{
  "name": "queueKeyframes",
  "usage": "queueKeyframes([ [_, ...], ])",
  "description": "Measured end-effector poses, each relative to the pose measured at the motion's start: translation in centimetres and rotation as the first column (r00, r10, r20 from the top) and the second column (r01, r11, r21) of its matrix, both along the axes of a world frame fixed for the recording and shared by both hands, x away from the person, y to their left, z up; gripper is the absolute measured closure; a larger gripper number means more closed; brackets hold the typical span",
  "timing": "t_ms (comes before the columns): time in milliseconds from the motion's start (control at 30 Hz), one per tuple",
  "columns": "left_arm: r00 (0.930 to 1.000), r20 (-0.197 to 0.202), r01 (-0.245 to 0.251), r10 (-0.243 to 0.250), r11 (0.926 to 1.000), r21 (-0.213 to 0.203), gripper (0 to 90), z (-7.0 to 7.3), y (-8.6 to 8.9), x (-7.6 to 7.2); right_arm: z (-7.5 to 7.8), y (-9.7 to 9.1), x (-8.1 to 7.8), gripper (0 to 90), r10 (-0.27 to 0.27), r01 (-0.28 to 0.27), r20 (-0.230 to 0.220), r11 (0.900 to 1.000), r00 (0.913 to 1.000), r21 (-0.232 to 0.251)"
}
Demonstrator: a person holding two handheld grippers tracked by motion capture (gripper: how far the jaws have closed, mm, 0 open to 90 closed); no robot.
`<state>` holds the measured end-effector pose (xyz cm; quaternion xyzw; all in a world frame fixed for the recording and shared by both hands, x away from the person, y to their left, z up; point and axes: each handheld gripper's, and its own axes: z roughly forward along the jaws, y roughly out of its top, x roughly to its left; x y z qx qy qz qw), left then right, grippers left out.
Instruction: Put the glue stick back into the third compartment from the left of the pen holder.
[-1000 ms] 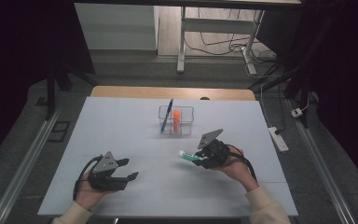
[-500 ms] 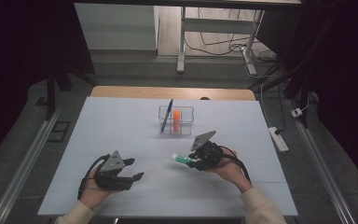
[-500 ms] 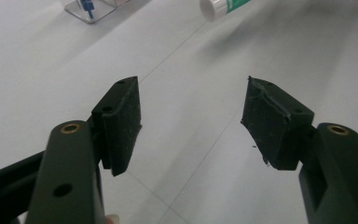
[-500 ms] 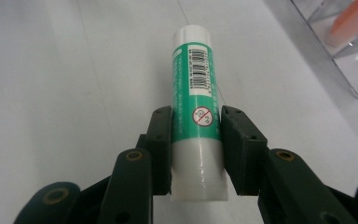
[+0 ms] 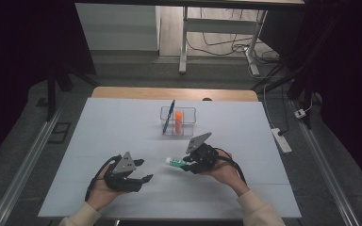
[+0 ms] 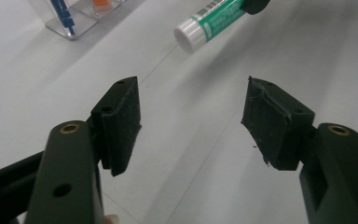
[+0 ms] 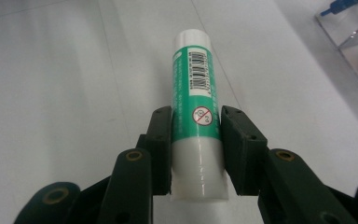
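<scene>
1. Green-and-white glue stick (image 7: 196, 116) sits clenched between the jaws of the right hand-held gripper (image 7: 196, 144); the pads press its lower body from both sides, near the white base end, and the rest of the tube juts straight out ahead of the jaws.
2. Its long axis runs level, in line with that gripper's reach; in the high view the glue stick (image 5: 176, 163) points from the right hand-held gripper (image 5: 192, 165) toward the left one, white end leading.
3. Left hand-held gripper (image 6: 191, 121) is released, jaws wide with nothing between them; only the white counter (image 6: 177, 186) shows in the gap.
4. From the left hand-held gripper the glue stick (image 6: 212, 21) lies ahead and slightly to its right, well beyond the pads and apart from them, its white tip the nearest part.
5. In the high view the left hand-held gripper (image 5: 139, 172) is close beside that tip, a short gap apart, so the left hand is the free one nearest it; judged from this, a handover or a pull on the tip would need the left jaws brought in line with the tube's axis.
6. Clear tray (image 5: 191, 123) with a blue pen (image 5: 169, 116) and an orange item (image 5: 178, 121) stands beyond both grippers, closer to the right one.
</scene>
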<state>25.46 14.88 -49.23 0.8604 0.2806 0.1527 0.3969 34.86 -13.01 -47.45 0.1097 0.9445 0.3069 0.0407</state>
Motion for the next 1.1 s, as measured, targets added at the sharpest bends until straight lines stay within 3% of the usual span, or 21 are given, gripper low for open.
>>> queueKeyframes([
  [600,0.9994,0.008,0.032,-0.033,0.9988,0.037,31.3,0.0,-2.1,0.9,-0.5,1.3,-0.5,64.4,0.033,-0.033,-0.028,0.9994,0.999,0.005],
  [967,0.9968,0.03,0.07,-0.074,0.9912,0.112,28.8,-0.1,-4.4,1.8,-0.3,1.7,-0.7,64.5,0.052,-0.05,-0.055,0.9981,0.9971,0.036],
  [1100,0.9961,0.029,0.079,-0.083,0.9896,0.12,28.6,-0.3,-4.8,2.1,-0.2,1.8,-0.8,64.5,0.055,-0.052,-0.061,0.9978,0.9967,0.04],
])
